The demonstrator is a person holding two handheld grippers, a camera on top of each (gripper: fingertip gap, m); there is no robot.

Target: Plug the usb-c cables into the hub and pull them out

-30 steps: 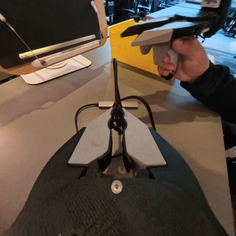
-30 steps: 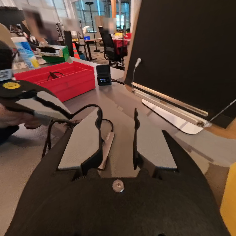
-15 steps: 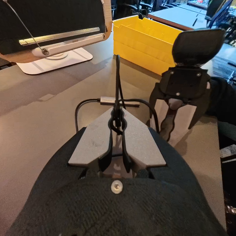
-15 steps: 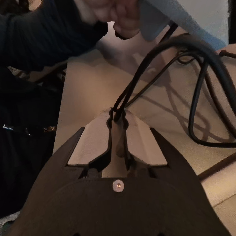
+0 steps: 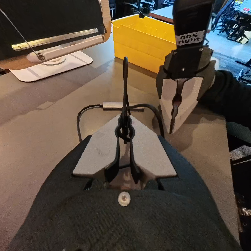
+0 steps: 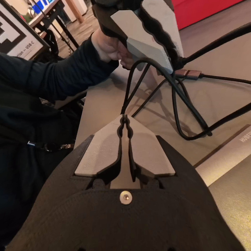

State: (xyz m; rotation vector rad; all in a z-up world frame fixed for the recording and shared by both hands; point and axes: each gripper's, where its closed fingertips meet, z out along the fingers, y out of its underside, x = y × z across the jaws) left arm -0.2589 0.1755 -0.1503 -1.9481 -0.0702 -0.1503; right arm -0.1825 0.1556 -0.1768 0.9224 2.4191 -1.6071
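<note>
Left gripper (image 5: pixel 124 119): jaws pinched together on a black USB-C cable (image 5: pixel 125 81), held as a doubled loop that stands up past the tips. Looks like it's gripping bare cord, not the plug. I can't make out a connector in the jaws.

Right gripper (image 6: pixel 124 116): jaws closed on a thin black cable (image 6: pixel 130 88), right at the tips, also doubled over. In the left wrist view it hangs tips-down just above the counter (image 5: pixel 54 108), beside the hub (image 5: pixel 116 105).

The hub is a slim grey metal stick lying flat on the counter, just beyond the left gripper's tips, its own lead curving off the left end. A thicker black cable (image 5: pixel 156 112) arcs round on its right. Which cords are seated in it, I can't tell: the ports are hidden.

Handling, my read:
- Cables are light and floppy, so a mid-cord grip gives no control of plug angle. Take the moulded plug housing, square to the port.
- Hub is light with a smooth shell and will probably slide or lift under insertion or pull force. One gripper should pin it by the body.
- Cords are crossed and tangled near the hub (image 6: pixel 190 72), so there's a snag risk on any pull.

Yellow bin (image 5: pixel 142 39) and monitor stand (image 5: pixel 54 65) sit well behind, out of play.
</note>
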